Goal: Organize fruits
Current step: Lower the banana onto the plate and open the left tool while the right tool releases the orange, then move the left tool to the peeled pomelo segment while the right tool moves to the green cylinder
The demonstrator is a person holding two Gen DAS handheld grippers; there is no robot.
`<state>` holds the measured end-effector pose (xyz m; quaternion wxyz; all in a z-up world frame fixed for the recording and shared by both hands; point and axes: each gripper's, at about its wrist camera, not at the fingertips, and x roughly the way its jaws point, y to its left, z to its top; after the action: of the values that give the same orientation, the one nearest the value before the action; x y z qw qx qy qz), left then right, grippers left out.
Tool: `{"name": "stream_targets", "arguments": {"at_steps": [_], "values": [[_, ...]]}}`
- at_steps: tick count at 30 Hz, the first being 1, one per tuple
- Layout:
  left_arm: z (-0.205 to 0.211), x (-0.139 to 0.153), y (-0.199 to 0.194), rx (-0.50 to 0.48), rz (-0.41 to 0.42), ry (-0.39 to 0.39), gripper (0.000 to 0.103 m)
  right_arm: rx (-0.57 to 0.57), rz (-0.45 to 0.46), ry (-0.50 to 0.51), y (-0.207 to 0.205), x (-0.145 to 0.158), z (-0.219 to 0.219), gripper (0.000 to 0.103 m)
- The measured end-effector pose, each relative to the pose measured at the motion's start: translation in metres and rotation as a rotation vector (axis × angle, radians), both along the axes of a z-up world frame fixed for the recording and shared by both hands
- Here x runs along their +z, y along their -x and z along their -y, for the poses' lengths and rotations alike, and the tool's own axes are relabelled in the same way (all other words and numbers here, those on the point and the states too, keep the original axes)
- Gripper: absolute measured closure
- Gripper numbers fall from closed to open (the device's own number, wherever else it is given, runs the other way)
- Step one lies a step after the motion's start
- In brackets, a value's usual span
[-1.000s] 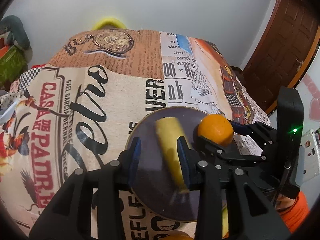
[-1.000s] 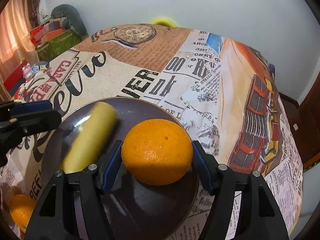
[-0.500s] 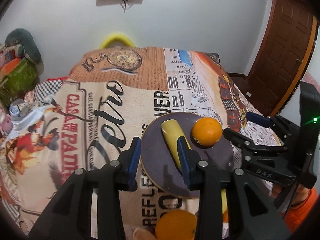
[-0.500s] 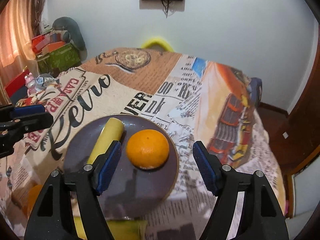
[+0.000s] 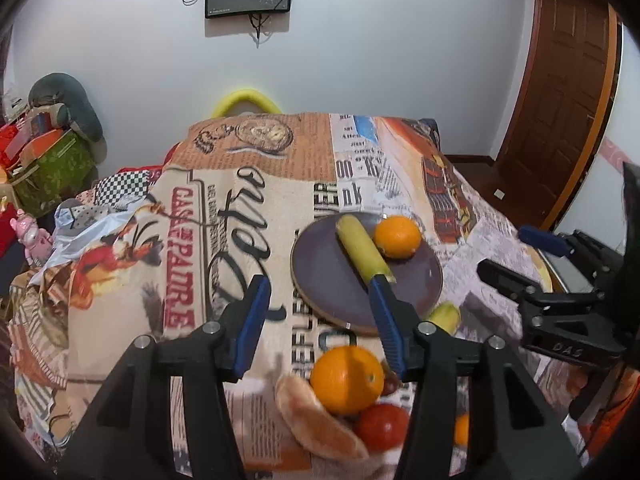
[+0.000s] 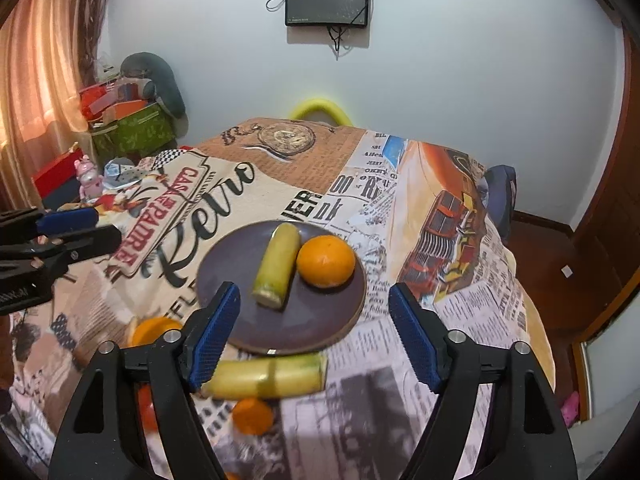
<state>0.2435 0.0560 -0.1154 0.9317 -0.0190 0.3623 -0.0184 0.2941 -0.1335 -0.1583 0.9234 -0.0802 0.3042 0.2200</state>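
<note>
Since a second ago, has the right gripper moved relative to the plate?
Yes. The right gripper has pulled back and up from the plate, leaving the orange there, jaws opening, empty.

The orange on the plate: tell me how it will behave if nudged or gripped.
The orange looks round, so a nudge would probably roll it across the shallow plate. The yellow-green stalk piece beside it may block rolling that way. Its rind looks firm and dimpled, so it should grip without slipping.

Probably a home room: wall-mounted screen [image 6: 327, 1], curtain [image 6: 44, 60], wooden door [image 5: 568, 92].
</note>
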Motion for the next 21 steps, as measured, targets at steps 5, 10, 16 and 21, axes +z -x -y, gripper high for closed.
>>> {"name": "stream_targets", "arguments": {"at_steps": [5,10,16,21], "values": [[-0.002,-0.019,0.017,0.008,-0.052,-0.014,0.049,0.008,-0.006,0.008,0.019,-0.005,0.000,0.026],[-0.006,-0.049,0.028,0.022,-0.117,-0.022,0.047,0.015,-0.024,0.023,0.031,-0.014,0.000,0.025],[-0.013,-0.083,0.033,0.026,-0.208,0.011,0.047,0.022,-0.061,0.042,0.033,-0.033,-0.005,0.024],[-0.010,-0.100,0.028,0.029,-0.230,0.039,0.044,0.027,-0.106,0.047,0.033,-0.049,-0.008,0.024]]}}
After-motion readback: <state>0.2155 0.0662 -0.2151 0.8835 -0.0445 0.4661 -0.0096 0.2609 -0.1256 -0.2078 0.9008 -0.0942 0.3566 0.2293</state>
